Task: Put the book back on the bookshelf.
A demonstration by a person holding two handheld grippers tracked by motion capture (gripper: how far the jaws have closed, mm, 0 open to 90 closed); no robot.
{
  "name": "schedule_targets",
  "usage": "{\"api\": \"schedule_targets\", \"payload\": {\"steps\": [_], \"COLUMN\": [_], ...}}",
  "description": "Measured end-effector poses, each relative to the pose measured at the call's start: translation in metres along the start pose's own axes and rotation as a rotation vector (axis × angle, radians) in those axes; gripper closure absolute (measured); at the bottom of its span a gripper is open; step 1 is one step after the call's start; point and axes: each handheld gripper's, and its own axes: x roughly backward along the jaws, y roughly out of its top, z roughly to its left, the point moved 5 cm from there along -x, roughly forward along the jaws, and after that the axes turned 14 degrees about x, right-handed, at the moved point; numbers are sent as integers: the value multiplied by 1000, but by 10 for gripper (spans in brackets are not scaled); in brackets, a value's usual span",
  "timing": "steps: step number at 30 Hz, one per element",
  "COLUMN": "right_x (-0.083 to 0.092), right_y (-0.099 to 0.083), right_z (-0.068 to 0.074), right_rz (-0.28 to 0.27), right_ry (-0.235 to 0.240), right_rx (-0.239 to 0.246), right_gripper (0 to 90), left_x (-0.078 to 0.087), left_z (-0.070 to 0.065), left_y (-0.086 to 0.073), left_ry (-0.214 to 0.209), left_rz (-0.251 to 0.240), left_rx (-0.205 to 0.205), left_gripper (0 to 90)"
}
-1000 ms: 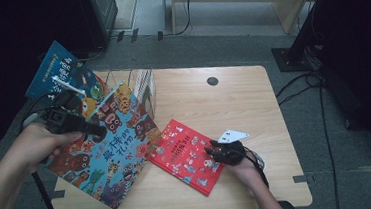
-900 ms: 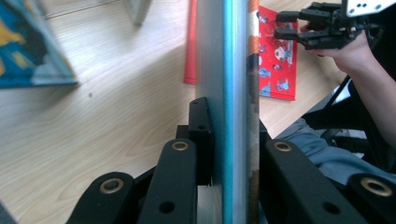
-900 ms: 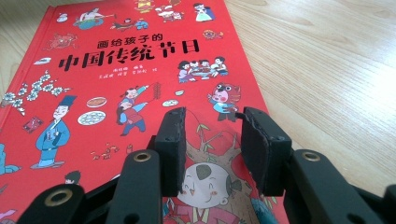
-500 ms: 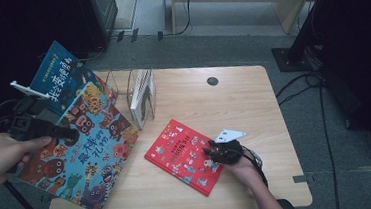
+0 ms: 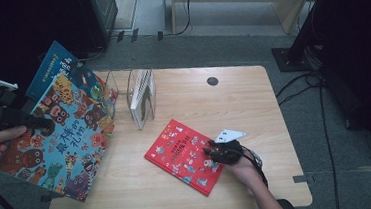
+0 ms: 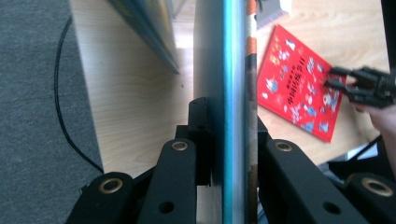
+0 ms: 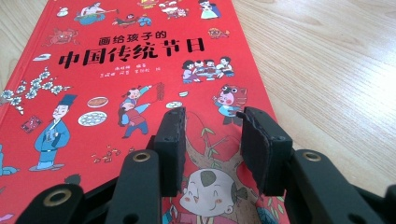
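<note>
Colourful picture book (image 5: 58, 137) clamped edge-on in left tool (image 5: 27, 122) — off-table.

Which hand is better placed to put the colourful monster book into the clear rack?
Left. The left gripper already clamps the colourful monster book beside the clear rack; the right gripper rests on the red book.

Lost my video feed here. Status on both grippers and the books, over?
Left gripper shut on colourful picture book, lifted past table's left edge. Right gripper jaws apart, resting on red book, flat on table. Clear book rack beside the lifted book.
</note>
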Motion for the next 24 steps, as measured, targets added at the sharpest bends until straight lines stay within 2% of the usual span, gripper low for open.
{"api": "schedule_targets", "payload": {"steps": [8, 12, 17, 20, 24], "right_x": [0, 0, 0, 0, 0], "right_y": [0, 0, 0, 0, 0], "right_z": [0, 0, 0, 0, 0], "right_rz": [-2, -3, -4, -4, -4], "right_ry": [-1, -2, -3, -4, -3], "right_rx": [2, 3, 3, 5, 5], "right_gripper": [605, 607, 607, 608, 610], "left_x": [7, 12, 15, 17, 16], "left_z": [4, 2, -2, -2, -9], "left_y": [17, 25, 35, 41, 50], "left_ry": [15, 13, 34, 28, 44], "left_rz": [-32, -49, -63, -71, -88], "left_rx": [28, 40, 49, 68, 67], "left_gripper": [808, 808, 808, 809, 807]}}
